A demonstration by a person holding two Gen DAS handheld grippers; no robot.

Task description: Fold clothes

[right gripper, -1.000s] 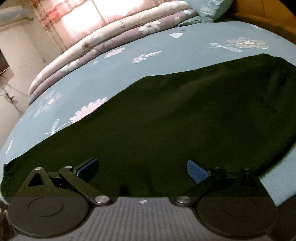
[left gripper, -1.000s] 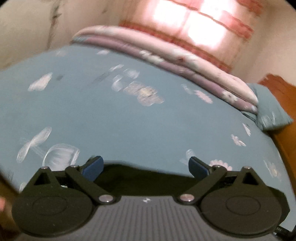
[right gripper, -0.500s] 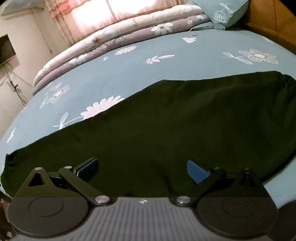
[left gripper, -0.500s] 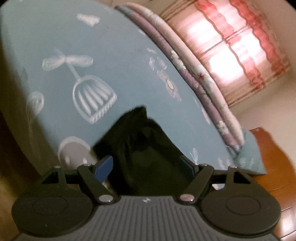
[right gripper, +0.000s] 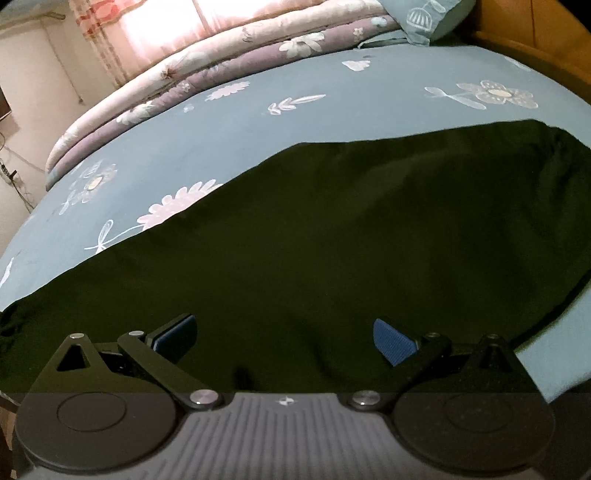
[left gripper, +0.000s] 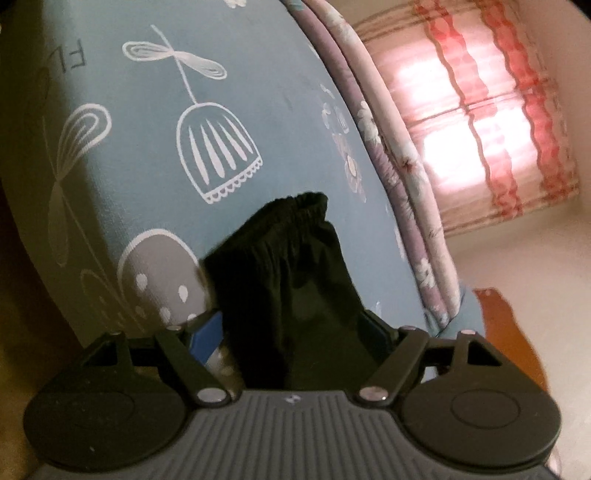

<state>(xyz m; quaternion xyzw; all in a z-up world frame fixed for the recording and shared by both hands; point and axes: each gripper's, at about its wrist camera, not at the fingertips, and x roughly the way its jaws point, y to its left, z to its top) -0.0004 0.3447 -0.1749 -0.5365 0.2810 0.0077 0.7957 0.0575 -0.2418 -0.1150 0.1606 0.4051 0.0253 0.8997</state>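
A black garment (right gripper: 351, 240) lies spread flat across the blue flowered bedsheet (right gripper: 332, 99). My right gripper (right gripper: 284, 332) hovers over its near edge, open, with only flat cloth below the blue pads. In the left wrist view, one end of the black garment (left gripper: 291, 258), with a gathered elastic hem (left gripper: 299, 206), drapes at the bed's edge and runs between the jaws of my left gripper (left gripper: 290, 325). Those jaws stand wide apart. A sliver of sheet shows beside the left pad (left gripper: 207, 332); the right pad is mostly hidden behind the cloth.
A folded pink and purple quilt (right gripper: 221, 55) lies along the far side of the bed, with a blue pillow (right gripper: 424, 18) at its end. A wooden headboard (right gripper: 535, 48) borders the right. A red-striped curtain (left gripper: 480, 129) covers a bright window.
The left gripper has dropped and rolled toward the bed's edge, its jaws have narrowed somewhat, and the garment's end now sits between them. The right gripper has hardly moved.
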